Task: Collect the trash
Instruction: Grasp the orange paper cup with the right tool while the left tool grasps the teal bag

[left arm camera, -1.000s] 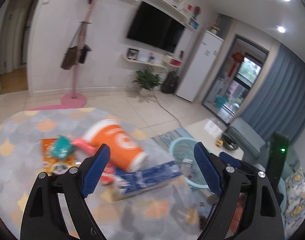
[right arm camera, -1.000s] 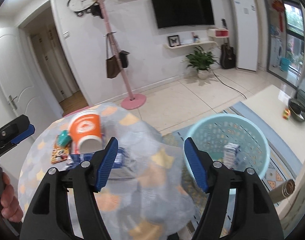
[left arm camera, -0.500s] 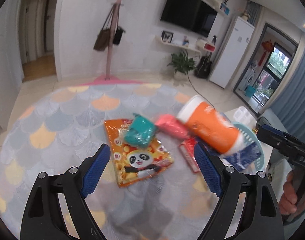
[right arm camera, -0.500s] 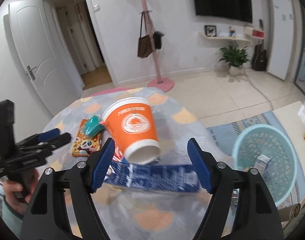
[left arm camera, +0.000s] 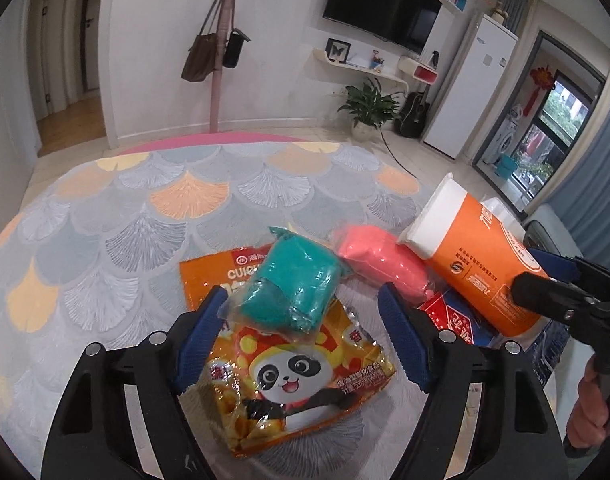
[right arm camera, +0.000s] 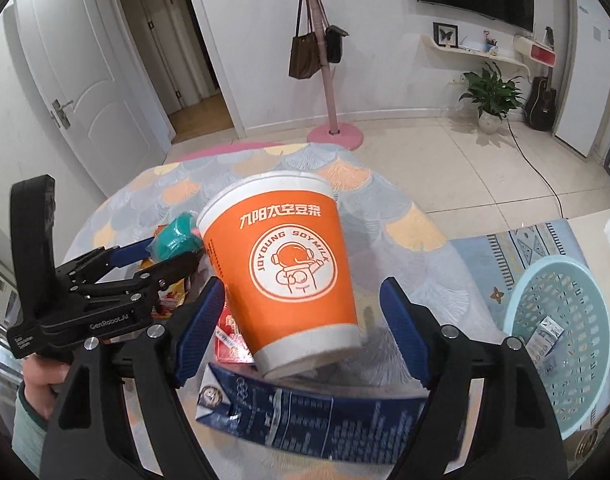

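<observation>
Now at approach, both sides. Left tool point(left arm camera: 301, 336) closing, pads astride teal packet point(left arm camera: 287, 286) atop snack bag point(left arm camera: 289, 364), no contact. Right tool point(right arm camera: 303, 334) opening around toppled cup point(right arm camera: 289, 268) on desk point(right arm camera: 405, 240). Next: pinch, carry to basket point(right arm camera: 561, 344).

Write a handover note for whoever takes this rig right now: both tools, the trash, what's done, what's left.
Left tool: closing around the teal packet, not yet gripping.
Right tool: opening, astride the tipped orange cup, no grip.
On the table: panda snack bag, pink packet, red wrapper, blue carton.
Done: one small carton in the teal basket.
Left: everything on the table.
</observation>
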A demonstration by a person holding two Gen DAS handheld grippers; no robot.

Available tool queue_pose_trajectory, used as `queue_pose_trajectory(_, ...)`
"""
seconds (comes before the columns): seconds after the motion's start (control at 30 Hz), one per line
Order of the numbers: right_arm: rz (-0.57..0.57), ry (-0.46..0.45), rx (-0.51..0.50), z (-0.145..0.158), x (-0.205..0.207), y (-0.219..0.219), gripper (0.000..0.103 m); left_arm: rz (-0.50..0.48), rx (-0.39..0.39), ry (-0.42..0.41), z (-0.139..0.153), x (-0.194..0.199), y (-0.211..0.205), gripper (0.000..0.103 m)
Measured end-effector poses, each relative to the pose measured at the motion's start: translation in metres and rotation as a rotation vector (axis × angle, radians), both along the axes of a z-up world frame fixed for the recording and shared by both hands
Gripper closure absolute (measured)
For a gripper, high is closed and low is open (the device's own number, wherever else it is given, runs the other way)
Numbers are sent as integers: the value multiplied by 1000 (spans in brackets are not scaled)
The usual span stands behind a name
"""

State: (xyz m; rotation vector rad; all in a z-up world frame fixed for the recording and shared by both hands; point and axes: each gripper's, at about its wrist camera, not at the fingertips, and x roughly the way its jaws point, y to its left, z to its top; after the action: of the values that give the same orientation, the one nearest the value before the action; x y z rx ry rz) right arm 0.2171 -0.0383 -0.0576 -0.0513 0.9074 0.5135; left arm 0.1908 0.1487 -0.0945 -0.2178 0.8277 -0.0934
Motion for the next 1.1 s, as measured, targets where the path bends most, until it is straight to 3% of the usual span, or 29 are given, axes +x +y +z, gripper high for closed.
queue_pose_trajectory(0.23,29,34,0,-12,9,15,27,-17,11,-10,-2,-2,-2,60)
queue_pose_trajectory(0.27,32,34,-2,-13,9,16,31,-20,4,-12,-2,-3,-2,62)
queue_pose_trajectory(0.63,25,-99,-1,9,-13,13,35,-3,-12,-56,11,-19,-3,66)
queue_pose_trajectory(0.9,-32,-205,27,42,-33,-16,35,-21,-6,-147,54,-45,-20,66)
queue_pose_trajectory(1.1,-107,-262,49,63,-47,-59,35,-86,13,-230,93,-62,-66,66)
